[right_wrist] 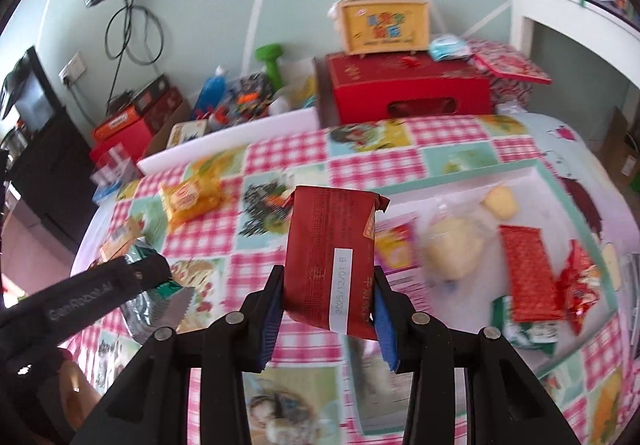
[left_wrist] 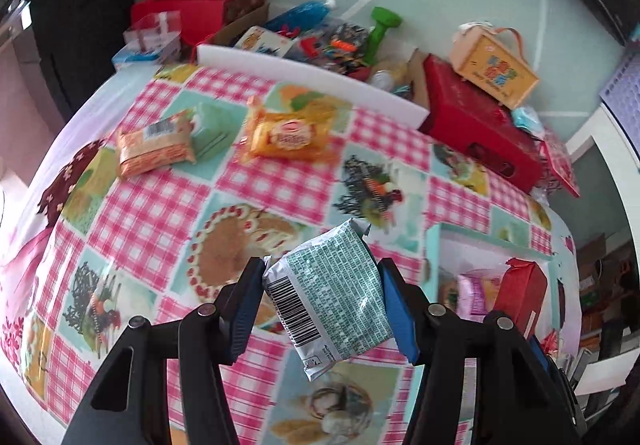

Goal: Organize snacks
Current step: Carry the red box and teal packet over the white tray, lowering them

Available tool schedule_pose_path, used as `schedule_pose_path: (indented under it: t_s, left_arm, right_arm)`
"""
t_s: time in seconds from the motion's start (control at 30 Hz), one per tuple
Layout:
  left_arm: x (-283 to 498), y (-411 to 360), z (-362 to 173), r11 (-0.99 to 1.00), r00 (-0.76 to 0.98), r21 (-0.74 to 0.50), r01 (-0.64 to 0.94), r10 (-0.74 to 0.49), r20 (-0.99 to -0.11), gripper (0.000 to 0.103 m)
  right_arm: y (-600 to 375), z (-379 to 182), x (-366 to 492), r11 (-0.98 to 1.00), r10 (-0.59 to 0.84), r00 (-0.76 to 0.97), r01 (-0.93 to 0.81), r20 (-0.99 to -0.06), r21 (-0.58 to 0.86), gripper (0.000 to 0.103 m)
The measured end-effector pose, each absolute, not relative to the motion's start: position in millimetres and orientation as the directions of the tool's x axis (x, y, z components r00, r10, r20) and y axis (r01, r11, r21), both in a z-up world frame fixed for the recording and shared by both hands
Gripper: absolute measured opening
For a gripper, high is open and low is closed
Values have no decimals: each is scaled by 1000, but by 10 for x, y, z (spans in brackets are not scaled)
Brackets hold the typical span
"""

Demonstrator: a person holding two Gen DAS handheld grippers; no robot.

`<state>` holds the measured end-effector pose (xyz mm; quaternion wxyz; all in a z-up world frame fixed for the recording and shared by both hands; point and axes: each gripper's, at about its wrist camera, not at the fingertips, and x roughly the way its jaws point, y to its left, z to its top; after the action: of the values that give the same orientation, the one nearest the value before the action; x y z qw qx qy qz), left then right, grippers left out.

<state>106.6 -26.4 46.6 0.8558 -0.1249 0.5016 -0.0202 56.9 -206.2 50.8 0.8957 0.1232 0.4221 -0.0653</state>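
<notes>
From the left wrist we see our left tongs (left_wrist: 322, 307) clamped on a silver-green snack packet (left_wrist: 334, 299), its top pointing toward one o'clock above the counter (left_wrist: 256, 181). From the right wrist, our right tongs (right_wrist: 326, 303) clamp a red snack packet (right_wrist: 334, 261) standing toward twelve o'clock.

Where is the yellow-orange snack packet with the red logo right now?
The yellow-orange snack packet lies on the checked tablecloth at its far side, right of the orange barcode packet, near the white foam strip.
</notes>
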Motion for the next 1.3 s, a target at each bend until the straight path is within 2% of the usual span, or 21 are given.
schedule_pose_path:
  t_s: [0.57,0.97,1.3]
  left_arm:
    - [925,-1783,627,947,488,-188,261,-297,-821,59]
    - [914,-2252,419,919,453,-168,357,-328,-829,59]
    - [936,-2333,302,906,428,-177,385,-345,-835,59]
  right_arm:
    - [-3403,439,336,846,-181,595,500,-783,184,43]
    - [-3790,296,278,809,-207,563,559,-800,184,43]
    - [-3857,221,261,803,-195,553,564,-810,191,44]
